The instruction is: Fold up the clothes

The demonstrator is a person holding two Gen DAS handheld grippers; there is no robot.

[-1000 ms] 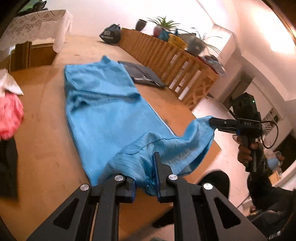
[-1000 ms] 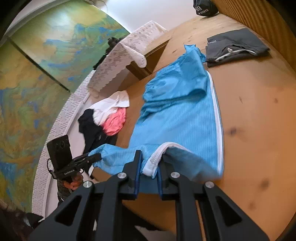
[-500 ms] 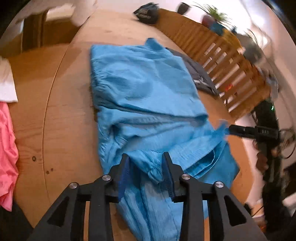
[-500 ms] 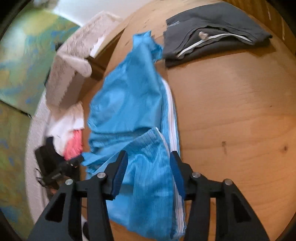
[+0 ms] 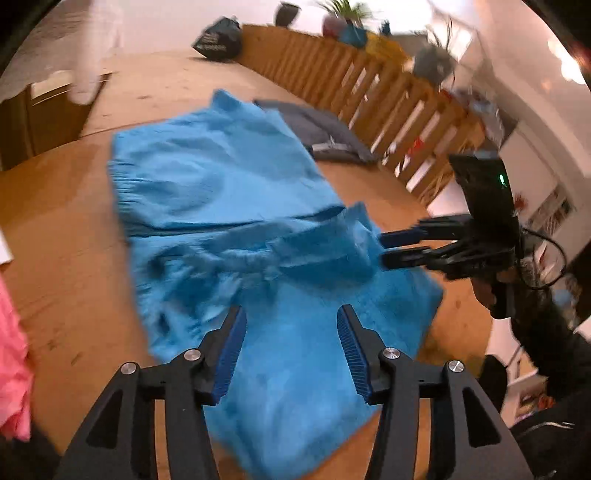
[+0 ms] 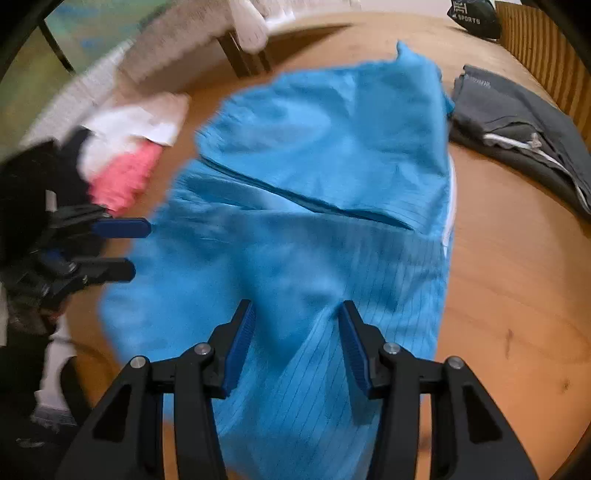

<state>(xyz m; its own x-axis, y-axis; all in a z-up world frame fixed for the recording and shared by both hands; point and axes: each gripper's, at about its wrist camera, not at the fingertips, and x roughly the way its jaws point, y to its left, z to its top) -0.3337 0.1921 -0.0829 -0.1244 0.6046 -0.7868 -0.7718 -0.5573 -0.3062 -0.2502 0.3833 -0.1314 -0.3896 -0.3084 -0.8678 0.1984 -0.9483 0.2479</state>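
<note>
A blue garment [image 5: 236, 192] lies spread on the wooden table [image 5: 66, 229], its near end doubled back over the middle so that a fold edge runs crosswise through it. The cloth shows fine dark stripes and a white band along its right edge in the right wrist view.

The left gripper [image 5: 290, 317] hangs over the near part of the garment with its fingers [image 5: 231, 347] spread wide — nothing lies between the blue pads. The right gripper [image 6: 293, 308] is likewise wide apart above the folded layer, holding nothing. In the left wrist view the right gripper appears from the side at the garment's right edge, its two fingers parted and pointing at the fold, with a hand [image 5: 491, 291] gripping its handle. In the right wrist view the left gripper shows at the garment's left edge, fingers also parted.

A folded dark grey garment [image 6: 517, 122] lies just beside the blue one on its far right — close to a wooden slatted railing [image 5: 373, 99]. To the left sits a heap of clothes, pink [image 6: 122, 177], white [image 6: 136, 122] and black. A black bag [image 6: 474, 16] rests at the table's far end. Both views are blurred by motion.
</note>
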